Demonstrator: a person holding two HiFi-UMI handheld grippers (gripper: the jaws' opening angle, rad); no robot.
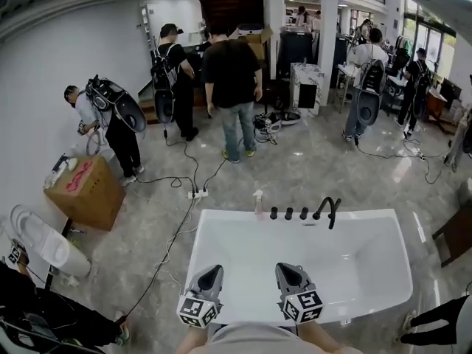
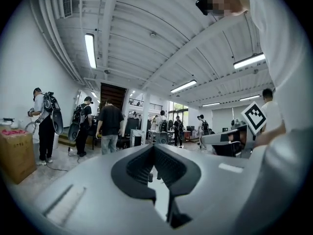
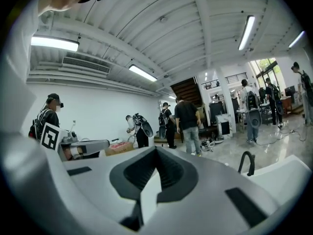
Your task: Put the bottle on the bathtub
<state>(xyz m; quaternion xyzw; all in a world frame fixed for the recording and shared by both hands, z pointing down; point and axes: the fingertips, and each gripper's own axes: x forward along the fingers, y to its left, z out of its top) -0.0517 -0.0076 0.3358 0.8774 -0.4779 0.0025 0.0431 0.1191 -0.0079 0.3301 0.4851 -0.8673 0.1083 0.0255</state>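
Observation:
A small clear spray bottle [image 1: 259, 204] with pink liquid stands upright on the far rim of the white bathtub [image 1: 221, 223], just left of the black taps [image 1: 288, 213] and the curved black faucet [image 1: 327, 210]. My left gripper [image 1: 214, 271] and right gripper [image 1: 286, 269] hover side by side over the tub's near end, well short of the bottle, both shut and holding nothing. In the left gripper view the jaws of the left gripper [image 2: 154, 148] meet at their tips. In the right gripper view those of the right gripper [image 3: 156, 150] do too, with the faucet [image 3: 246, 163] beyond.
A cardboard box [image 1: 86, 190] and a white toilet [image 1: 40, 242] stand on the floor at left. A power strip [image 1: 197, 193] with cables lies beyond the tub's left corner. Several people stand further back. A dark cabinet [image 1: 457, 234] is at right.

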